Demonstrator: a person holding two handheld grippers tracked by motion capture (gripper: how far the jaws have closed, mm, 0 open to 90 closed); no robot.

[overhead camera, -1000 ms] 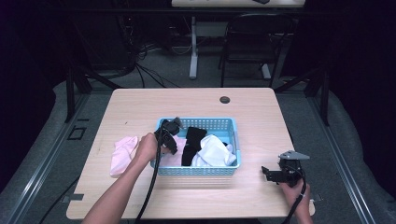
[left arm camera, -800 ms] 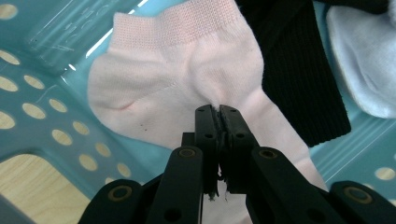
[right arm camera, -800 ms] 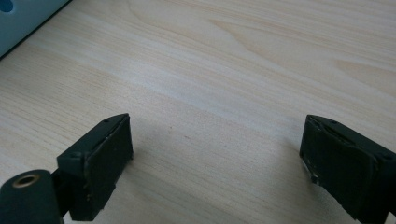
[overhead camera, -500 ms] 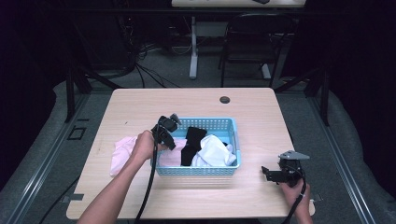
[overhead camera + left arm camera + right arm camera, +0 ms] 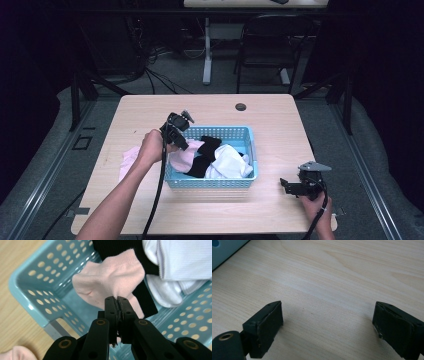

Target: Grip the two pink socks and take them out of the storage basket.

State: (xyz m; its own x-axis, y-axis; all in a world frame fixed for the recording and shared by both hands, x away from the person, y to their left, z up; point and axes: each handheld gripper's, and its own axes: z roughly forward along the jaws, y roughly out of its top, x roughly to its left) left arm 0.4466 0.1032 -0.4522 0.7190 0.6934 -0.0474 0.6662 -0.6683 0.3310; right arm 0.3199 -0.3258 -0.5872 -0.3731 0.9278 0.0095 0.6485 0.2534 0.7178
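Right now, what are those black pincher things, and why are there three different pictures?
A person sits at a wooden table holding a grabbing tool in each hand. One picture looks down from above; the other two come from small cameras riding on the tools. The left gripper has its jaws closed on a pink sock over a blue basket, which also holds black cloth and white cloth. Another pink sock lies on the table beside the basket. The right gripper rests near the table, jaws wide apart, holding nothing.
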